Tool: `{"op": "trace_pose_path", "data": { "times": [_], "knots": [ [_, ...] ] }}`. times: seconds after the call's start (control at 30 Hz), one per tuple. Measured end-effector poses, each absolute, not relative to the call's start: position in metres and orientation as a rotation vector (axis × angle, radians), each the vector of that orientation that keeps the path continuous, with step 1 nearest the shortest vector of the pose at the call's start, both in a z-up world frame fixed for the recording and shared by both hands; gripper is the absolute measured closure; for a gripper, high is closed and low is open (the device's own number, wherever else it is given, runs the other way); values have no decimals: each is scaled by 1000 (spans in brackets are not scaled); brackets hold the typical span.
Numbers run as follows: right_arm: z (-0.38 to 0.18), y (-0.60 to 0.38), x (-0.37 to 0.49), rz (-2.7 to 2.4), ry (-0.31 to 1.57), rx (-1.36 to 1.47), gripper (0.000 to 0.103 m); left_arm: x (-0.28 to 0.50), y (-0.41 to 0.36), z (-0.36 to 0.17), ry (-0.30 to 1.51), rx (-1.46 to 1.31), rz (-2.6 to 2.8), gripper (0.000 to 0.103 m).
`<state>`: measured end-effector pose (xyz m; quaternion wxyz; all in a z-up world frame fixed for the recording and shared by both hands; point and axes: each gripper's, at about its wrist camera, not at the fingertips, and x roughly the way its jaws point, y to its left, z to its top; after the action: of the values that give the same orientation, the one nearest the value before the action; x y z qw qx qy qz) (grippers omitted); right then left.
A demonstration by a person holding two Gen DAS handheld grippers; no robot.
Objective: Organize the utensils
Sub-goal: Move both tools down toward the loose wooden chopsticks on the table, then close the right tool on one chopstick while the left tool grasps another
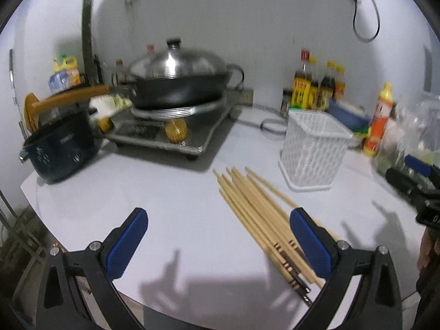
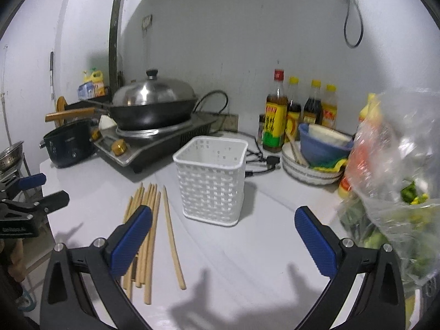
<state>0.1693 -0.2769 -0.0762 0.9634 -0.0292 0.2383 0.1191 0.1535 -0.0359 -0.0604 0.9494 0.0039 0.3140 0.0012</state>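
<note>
Item: chopsticks (image 1: 255,217), a loose bundle of pale wooden sticks lying flat on the white counter (image 1: 165,192), lower centre-right of the left wrist view; in the right wrist view they (image 2: 145,220) sat lower left, one stick lying a little apart to the right of the rest.

Receptacle: white lattice basket (image 2: 213,181), upright, open top, centre of the right wrist view, near the stick tips but not touching.

Handling, judged: light, stiff, slender; smooth and round enough to roll or fan out; low against the counter, so hard to get under.

Grip point, judged: across the bundle near mid-length, where the sticks lay closest together; the darker banded ends at the lower edge looked more splayed.

Left gripper (image 1: 220,244): fingers spread wide, holding nothing; poised above the counter, its right pad (image 1: 310,244) over the bundle's near end.

Right gripper (image 2: 222,242): fingers spread wide, empty; aimed toward the basket, left pad (image 2: 132,239) overlapping the sticks.

Surroundings: lidded wok (image 1: 176,82) on a stove, upper centre; sauce bottles (image 2: 297,110), upper right.
</note>
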Motion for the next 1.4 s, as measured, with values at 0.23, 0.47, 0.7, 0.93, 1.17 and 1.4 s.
{"op": "trace_pose_path", "data": {
  "times": [0.23, 0.47, 0.7, 0.93, 1.17, 1.4],
  "knots": [
    [-100, -288, 199, 269, 543, -48, 1, 192, -47, -98, 794, 63, 4, 0],
    [-117, -293, 213, 314, 583, -38, 1, 213, -62, -124, 886, 173, 45, 0],
    [-126, -296, 219, 331, 606, -18, 1, 220, -58, -137, 935, 214, 107, 0],
    [-128, -304, 221, 324, 611, 9, 1, 221, -54, -126, 912, 163, 110, 0],
    [-128, -308, 218, 318, 615, -2, 1, 227, -61, -136, 948, 223, 116, 0],
    [-131, -304, 218, 297, 630, -36, 1, 224, -52, -136, 934, 241, 115, 0]
  ]
}}
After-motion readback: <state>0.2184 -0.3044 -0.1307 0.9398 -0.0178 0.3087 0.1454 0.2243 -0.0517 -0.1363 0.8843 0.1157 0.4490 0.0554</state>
